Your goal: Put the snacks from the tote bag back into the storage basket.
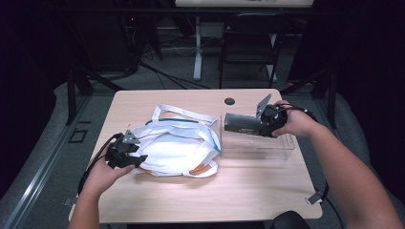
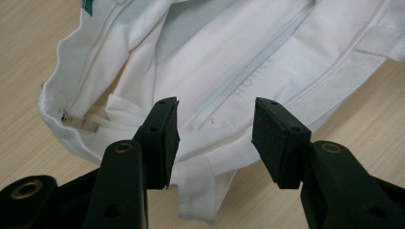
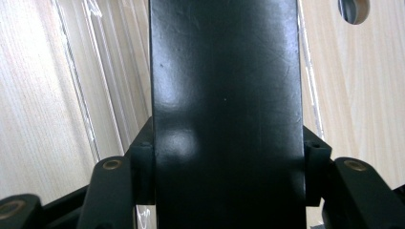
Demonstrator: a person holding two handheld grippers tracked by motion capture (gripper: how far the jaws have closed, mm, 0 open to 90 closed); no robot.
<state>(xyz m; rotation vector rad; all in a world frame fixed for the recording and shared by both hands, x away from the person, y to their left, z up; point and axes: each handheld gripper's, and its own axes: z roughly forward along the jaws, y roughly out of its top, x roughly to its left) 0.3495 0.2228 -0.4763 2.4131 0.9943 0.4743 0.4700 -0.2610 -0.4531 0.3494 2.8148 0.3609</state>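
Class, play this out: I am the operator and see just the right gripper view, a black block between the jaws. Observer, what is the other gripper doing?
Observer: The left gripper holds its jaws open at the rim of a white fabric bag, without pressing it.
Operator: Where is that bag relative to my block?
Observer: In the high view the bag lies mid-table, just left of the clear plastic box, over which the right gripper holds the black block.
Operator: Anything in the bag?
Observer: Something orange peeks out at its near edge; I cannot tell what.
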